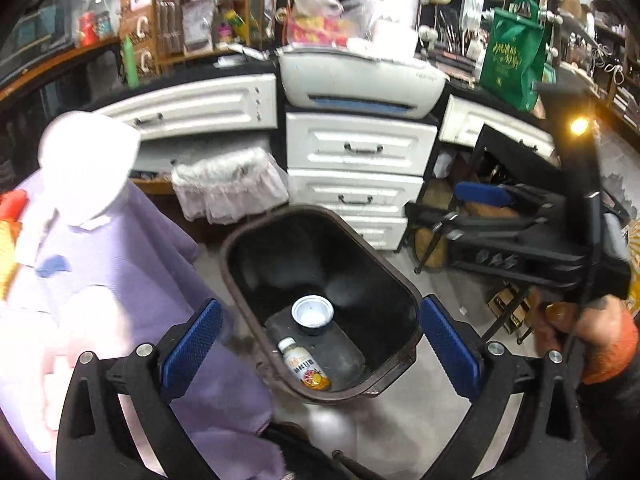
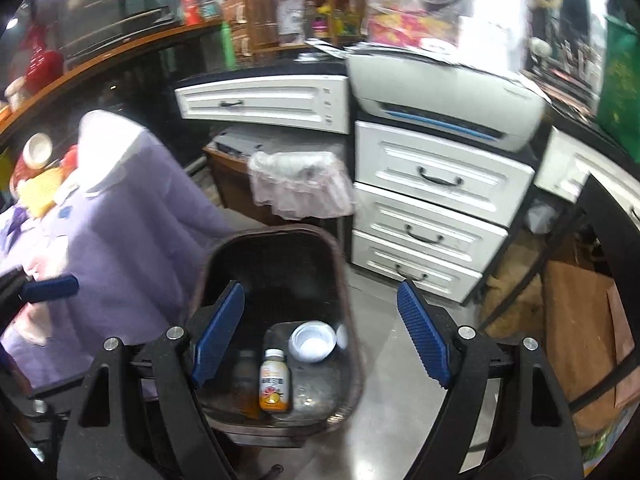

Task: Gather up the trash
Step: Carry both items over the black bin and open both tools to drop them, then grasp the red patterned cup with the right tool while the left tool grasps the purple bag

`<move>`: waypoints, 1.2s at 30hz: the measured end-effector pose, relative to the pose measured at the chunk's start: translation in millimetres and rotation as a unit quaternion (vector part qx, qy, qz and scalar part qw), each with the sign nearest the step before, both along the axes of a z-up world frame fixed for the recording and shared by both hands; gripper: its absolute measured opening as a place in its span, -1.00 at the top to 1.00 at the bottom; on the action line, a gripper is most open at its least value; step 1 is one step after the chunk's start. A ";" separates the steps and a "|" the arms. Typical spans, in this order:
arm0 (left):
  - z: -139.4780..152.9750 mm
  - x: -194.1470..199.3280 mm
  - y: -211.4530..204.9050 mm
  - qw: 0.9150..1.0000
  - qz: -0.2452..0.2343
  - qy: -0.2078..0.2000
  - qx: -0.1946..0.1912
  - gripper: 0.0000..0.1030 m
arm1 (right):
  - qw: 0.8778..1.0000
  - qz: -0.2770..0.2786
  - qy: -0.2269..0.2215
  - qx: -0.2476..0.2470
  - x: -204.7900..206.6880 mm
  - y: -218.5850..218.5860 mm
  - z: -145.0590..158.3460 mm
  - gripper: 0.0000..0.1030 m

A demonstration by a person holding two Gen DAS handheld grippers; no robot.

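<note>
A dark brown trash bin (image 1: 240,248) stands on the floor beside a table with a purple cloth (image 1: 132,264). Inside it lie a small juice bottle (image 1: 306,368) and a white paper cup (image 1: 312,312). My left gripper (image 1: 320,348) is open and empty, right above the bin. In the right wrist view the bin (image 2: 200,280), the bottle (image 2: 274,382) and the cup (image 2: 313,341) show too. My right gripper (image 2: 320,340) is open and empty above the bin. The right gripper also shows in the left wrist view (image 1: 472,216), held by a hand in an orange glove (image 1: 600,340).
White drawers (image 1: 360,152) with a printer (image 1: 360,76) on top stand behind the bin. A second bin lined with a clear bag (image 1: 228,184) stands at their left. On the table are a white paper roll (image 1: 88,160) and more items (image 2: 38,176). Cardboard (image 2: 580,340) lies right.
</note>
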State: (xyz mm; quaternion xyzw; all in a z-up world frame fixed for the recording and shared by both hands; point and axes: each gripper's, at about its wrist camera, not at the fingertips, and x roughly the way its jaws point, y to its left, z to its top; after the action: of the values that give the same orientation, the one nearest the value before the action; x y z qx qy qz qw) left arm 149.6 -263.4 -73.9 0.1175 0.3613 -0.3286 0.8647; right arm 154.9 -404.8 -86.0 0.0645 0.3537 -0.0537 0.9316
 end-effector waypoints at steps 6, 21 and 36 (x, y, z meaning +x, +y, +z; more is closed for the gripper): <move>29.0 -0.9 42.9 0.999 0.033 -0.019 -0.022 -0.89 | 0.997 0.074 -0.020 -0.001 22.0 53.7 22.7 -0.53; 64.3 26.5 242.7 0.959 0.277 -0.055 -0.005 -0.89 | 0.960 0.272 -0.052 -0.037 71.2 220.0 77.0 -0.63; 72.9 55.7 401.7 0.910 0.404 0.004 -0.094 -0.86 | 0.861 0.480 -0.047 -0.160 143.7 404.8 140.8 -0.63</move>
State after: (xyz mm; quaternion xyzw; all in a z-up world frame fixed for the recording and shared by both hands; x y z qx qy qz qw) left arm 205.2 138.3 -1.0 -0.1213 0.3485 0.0163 0.9293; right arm 298.6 0.0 54.8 -0.2611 0.2831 0.3473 0.8550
